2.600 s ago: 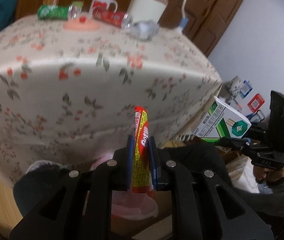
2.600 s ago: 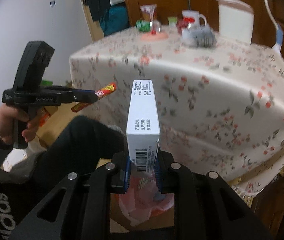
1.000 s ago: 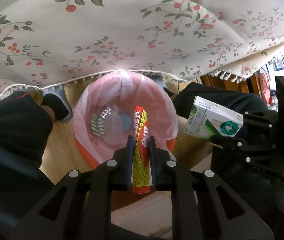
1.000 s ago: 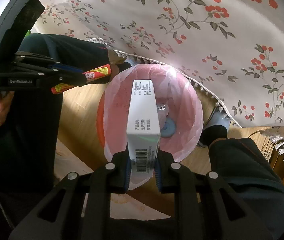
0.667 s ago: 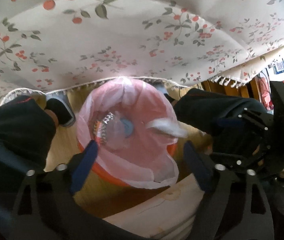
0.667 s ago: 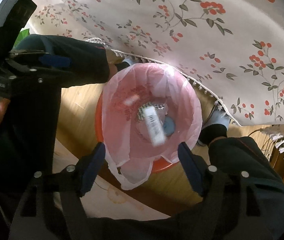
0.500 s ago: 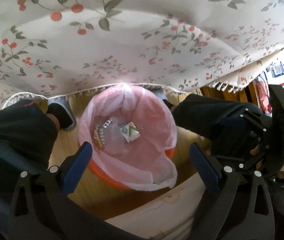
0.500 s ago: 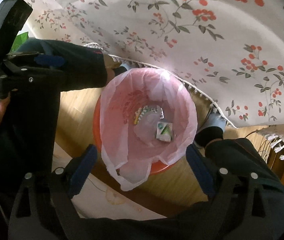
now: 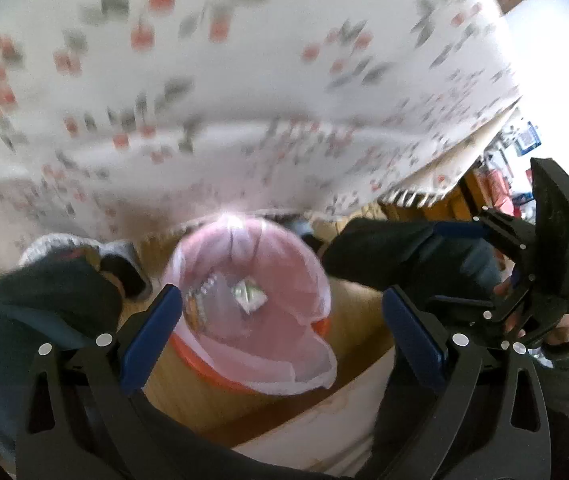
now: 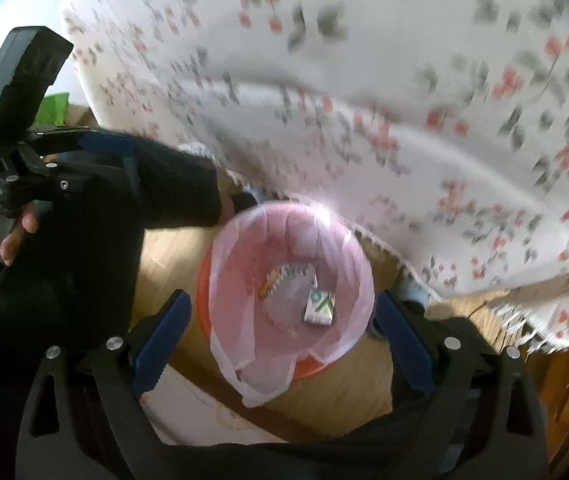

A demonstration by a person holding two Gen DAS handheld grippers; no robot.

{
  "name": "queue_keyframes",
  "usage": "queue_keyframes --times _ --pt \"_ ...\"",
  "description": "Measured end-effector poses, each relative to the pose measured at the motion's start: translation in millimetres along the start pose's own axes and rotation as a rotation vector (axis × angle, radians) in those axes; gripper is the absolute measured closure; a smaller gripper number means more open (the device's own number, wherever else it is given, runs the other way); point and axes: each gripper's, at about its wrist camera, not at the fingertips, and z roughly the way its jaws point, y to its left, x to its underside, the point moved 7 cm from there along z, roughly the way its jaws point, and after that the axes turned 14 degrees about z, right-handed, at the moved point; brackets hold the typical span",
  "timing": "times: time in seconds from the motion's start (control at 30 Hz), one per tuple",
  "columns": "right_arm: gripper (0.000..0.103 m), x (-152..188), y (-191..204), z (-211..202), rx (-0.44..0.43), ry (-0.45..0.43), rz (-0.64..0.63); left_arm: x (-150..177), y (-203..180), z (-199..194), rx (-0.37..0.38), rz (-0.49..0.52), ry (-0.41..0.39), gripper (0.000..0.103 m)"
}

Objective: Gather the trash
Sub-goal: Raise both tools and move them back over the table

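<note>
Status, trash collection:

- Left tool (image 9: 280, 296): you are holding it over the bin, pointing steeply down. Jaws are opening, standing wide; nothing is sitting btwn them.
- Right tool (image 10: 282, 298): same posture. Jaws are opening, also wide, w/ nothing btwn them.
- Trash bin (image 10: 340, 248): orange, w/ a pink bag liner, standing on the wood floor (image 10: 172, 264) just below the fringed edge of the floral tablecloth (image 10: 364, 80) and btwn your legs.
- Green-and-white carton (image 10: 318, 306): lying flat at the bottom of the liner, apart from both tools. Deposit is looking complete.
- Red-yellow wrapper tube (image 10: 268, 280): lying beside the carton, next to some silvery scrap. It is blurred, but it is resting inside the liner, not on the rim.

Assessment: this drop-off is reading as done, since both tools are empty and the items are sitting in the bin. Both views are smearing on the cloth, so fine detail there is unreliable.

Outstanding: the tabletop surface is not showing in either view, so you are not able to confirm from here whether more trash is waiting up there. Judgement: treat the task as partway along until you are checking the tabletop. Nothing is lying loose on the visible floor around the bin.
</note>
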Motion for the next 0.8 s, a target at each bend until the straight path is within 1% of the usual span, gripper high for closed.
queue_keyframes --times 0.13,0.33,0.43,0.63,0.8 --pt "0.009 -19.9 9.8 -37.3 -0.019 -0.09 -0.005 -24.3 -8.5 -40.8 -0.035 0.049 -0.077 0.006" --pt "0.007 -45.5 19.6 -91.2 -0.045 -0.221 -0.005 -65.6 -20.1 -110.3 -0.107 0.141 -0.216 0.006" --pt "0.007 -57.7 24.7 -114.5 -0.056 -0.279 -0.007 -83.5 -20.0 -136.0 -0.162 0.176 -0.26 0.006" --pt "0.005 -81.5 27.8 -153.8 -0.057 -0.385 -0.003 -113.7 -11.3 -169.6 -0.239 0.202 -0.322 0.006" --pt "0.005 -101.1 25.2 -176.7 -0.049 -0.447 0.005 -140.3 -1.1 -190.8 -0.288 0.204 -0.368 0.006"
